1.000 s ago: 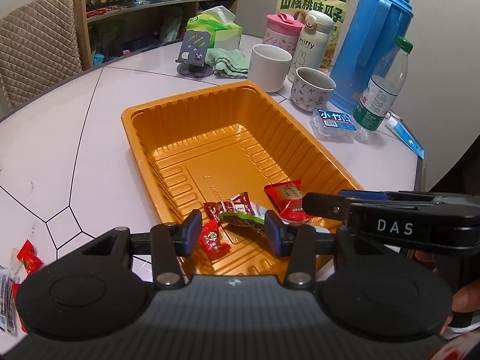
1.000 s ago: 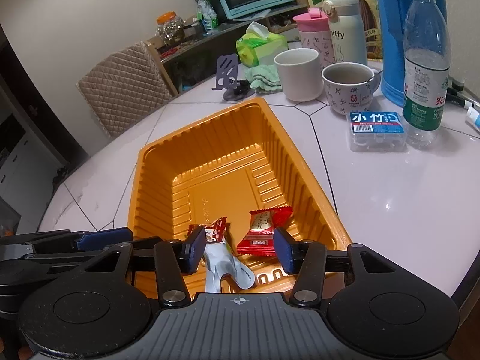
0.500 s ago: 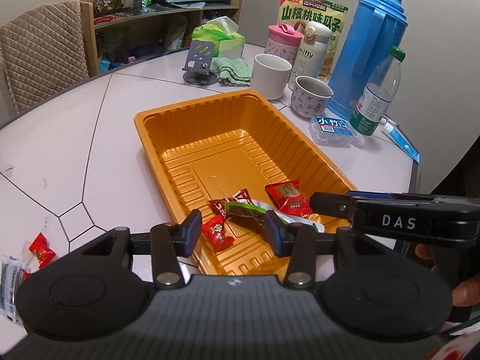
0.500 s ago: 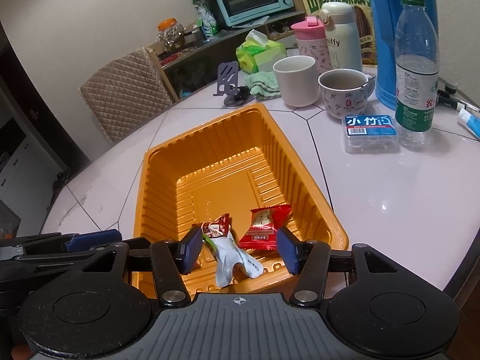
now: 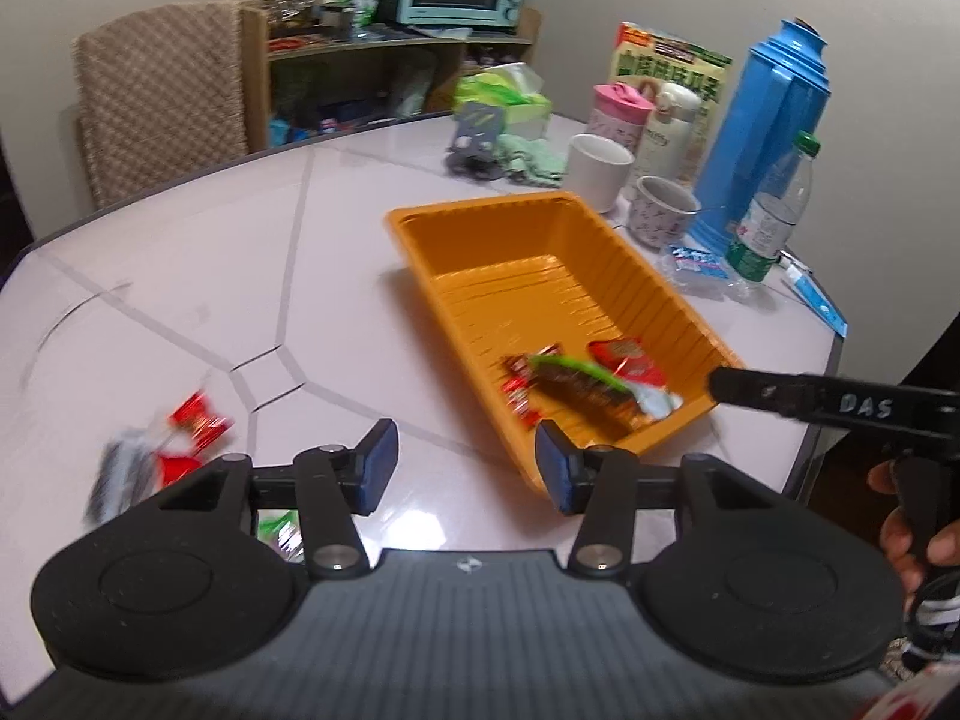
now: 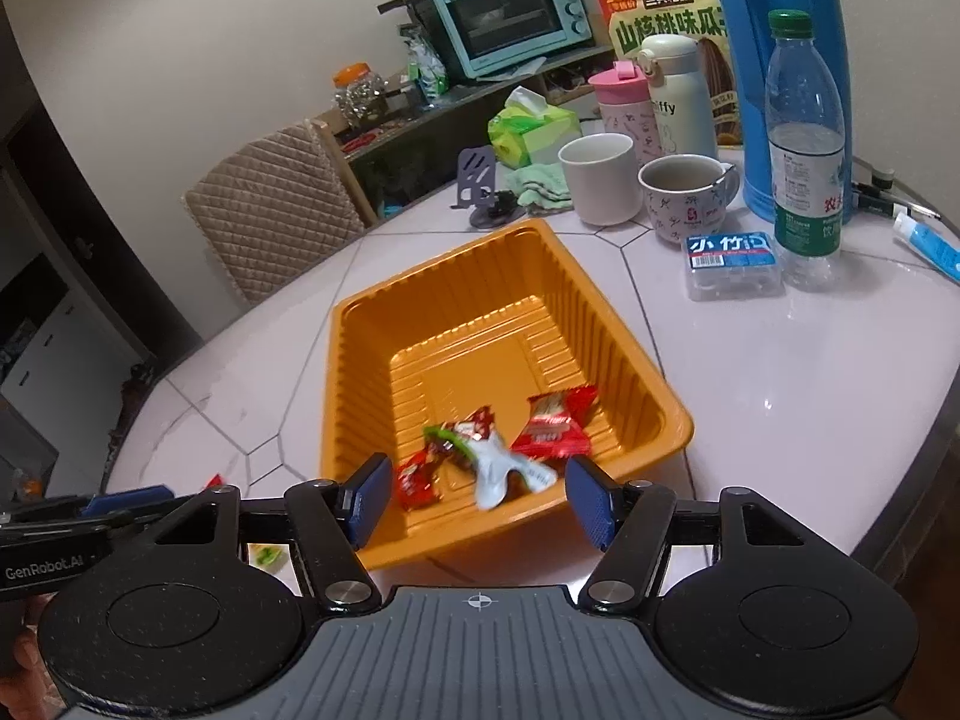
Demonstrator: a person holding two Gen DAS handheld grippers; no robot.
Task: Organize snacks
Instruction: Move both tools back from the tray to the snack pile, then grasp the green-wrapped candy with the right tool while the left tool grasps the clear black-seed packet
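Two grippers, left gripper (image 5: 465,465) and right gripper (image 6: 477,501), opening with nothing between the fingers. Several snacks (image 6: 498,438) lying in the orange tray (image 6: 360,324) at 6 o'clock; more wrappers (image 5: 180,438) sitting on the table (image 5: 210,276) at 9 o'clock.

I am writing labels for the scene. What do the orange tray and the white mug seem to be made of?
The orange tray looks like thin moulded plastic: ribbed walls and floor, a slight sheen. The white mug seems glazed ceramic, with thick walls and a smooth surface, though the look alone cannot rule out enamel.
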